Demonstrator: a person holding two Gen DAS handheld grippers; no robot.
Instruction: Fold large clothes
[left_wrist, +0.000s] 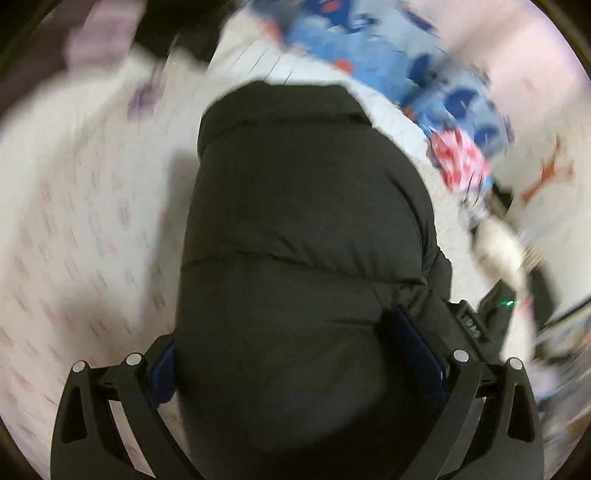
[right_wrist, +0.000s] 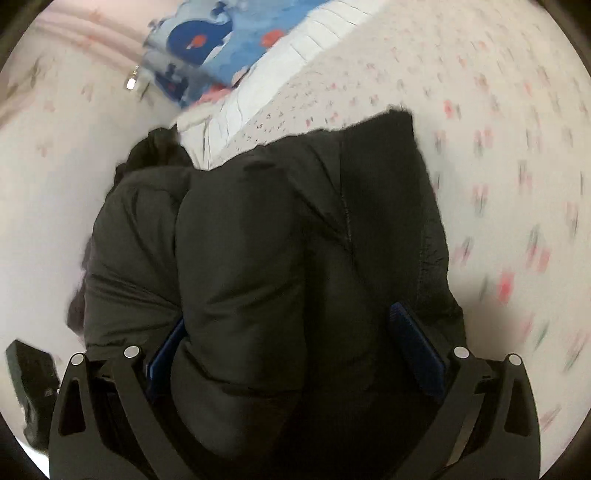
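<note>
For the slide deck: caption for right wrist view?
Right gripper clamps a black puffer jacket above a floral bedsheet.

No readable text, labels, brands or numbers in either view. Small marks on the black device (left_wrist: 470, 325) beside the left gripper's finger are too blurred to read. Motion blur smears the rest; the blue fabric (right_wrist: 207, 40) carries only whale pictures, no lettering.

Right gripper (right_wrist: 295, 347) around black jacket (right_wrist: 266, 240)
</note>
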